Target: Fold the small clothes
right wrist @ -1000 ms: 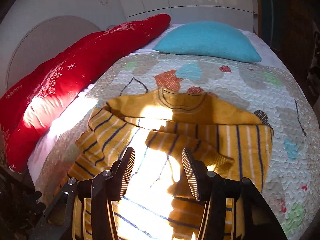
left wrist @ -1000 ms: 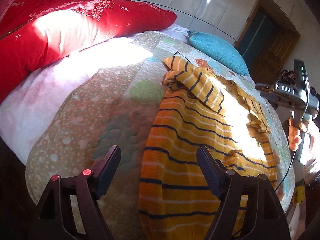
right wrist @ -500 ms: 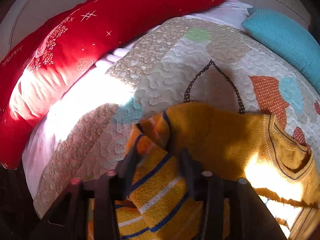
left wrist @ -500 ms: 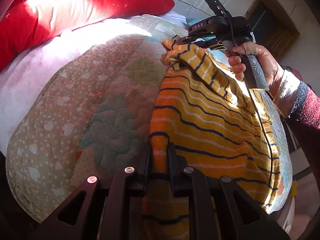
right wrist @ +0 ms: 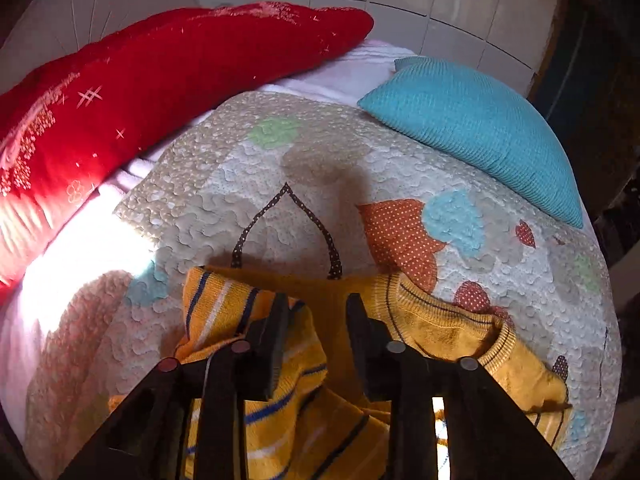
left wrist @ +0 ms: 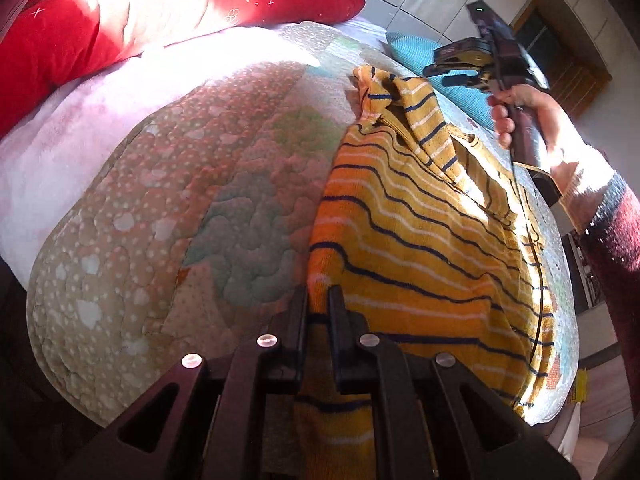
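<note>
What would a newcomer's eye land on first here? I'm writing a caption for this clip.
The yellow striped sweater, sunlit, spread over the patchwork quilt, its near edge pinched by the left gripper. Next, the big red pillow along the bed's far left and the teal cushion at the far right.

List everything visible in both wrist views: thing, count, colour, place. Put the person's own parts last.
Striped knit sweater: one, yellow-orange with navy and white stripes, lying on the quilt, one sleeve bunched near the collar.
Patchwork quilt: one, beige with coloured patches, covering the bed.
Long red pillow: one, red with white patterns, along the bed's far left side.
Teal cushion: one, teal, at the far right of the bed.
Left claw: one, black, shut on the sweater's near edge.
Right claw: one, black, jaws parted over the sweater near the bunched sleeve.
Right hand: one, in a dark red sleeve, holding the right claw's handle.
</note>
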A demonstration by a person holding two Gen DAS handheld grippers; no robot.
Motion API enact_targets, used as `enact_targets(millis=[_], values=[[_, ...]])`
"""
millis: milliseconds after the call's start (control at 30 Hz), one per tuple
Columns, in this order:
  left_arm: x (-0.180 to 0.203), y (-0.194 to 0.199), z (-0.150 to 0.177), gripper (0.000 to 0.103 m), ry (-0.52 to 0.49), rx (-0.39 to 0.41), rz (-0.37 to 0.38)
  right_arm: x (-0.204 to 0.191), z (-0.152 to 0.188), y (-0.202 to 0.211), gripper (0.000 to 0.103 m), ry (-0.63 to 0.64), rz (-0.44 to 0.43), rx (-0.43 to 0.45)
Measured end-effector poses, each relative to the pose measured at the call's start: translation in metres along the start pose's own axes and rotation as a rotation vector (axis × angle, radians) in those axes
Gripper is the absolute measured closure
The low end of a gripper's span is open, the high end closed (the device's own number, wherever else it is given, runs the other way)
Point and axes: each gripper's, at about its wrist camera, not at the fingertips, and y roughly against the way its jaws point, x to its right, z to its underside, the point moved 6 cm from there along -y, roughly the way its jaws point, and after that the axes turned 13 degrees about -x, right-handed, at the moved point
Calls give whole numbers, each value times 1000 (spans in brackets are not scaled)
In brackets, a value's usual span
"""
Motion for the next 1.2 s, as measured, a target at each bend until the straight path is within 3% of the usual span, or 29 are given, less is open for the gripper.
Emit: enact_targets(millis=[67, 200, 333, 500, 600, 633, 667, 700, 833, 1000, 1133, 1200], values=[[-1, 7, 4, 93, 11, 9, 18, 34, 21, 33, 44, -63, -58, 43], [-2, 24, 12, 66, 16, 53, 8, 112, 83, 74, 44, -174, -64, 56], [-2, 37, 20, 59, 24, 79, -12, 176, 148, 79, 44, -280, -73, 38], [9, 49, 28, 54, 14, 89, -41, 189, 196, 47, 44, -390, -200, -19], [19, 55, 33, 51, -6, 97, -60, 174, 206, 21, 44, -363, -159, -53], [22, 57, 34, 49, -13, 100, -67, 168, 206, 14, 50, -332, -126, -67], [25, 59, 35, 49, -20, 103, -73, 160, 206, 8, 88, -291, -98, -79], [27, 61, 36, 49, -27, 107, -78, 154, 206, 6, 95, -260, -84, -84], [25, 69, 33, 44, -38, 133, -116, 159, 200, 38, 96, -250, -84, 18], [11, 59, 20, 44, -1, 124, -128, 214, 200, 47, 95, -344, 66, 16], [7, 47, 12, 44, 10, 108, -121, 247, 212, 19, 76, -420, 64, -101], [7, 43, 9, 43, 4, 99, -116, 250, 220, 26, 62, -450, 26, -65]])
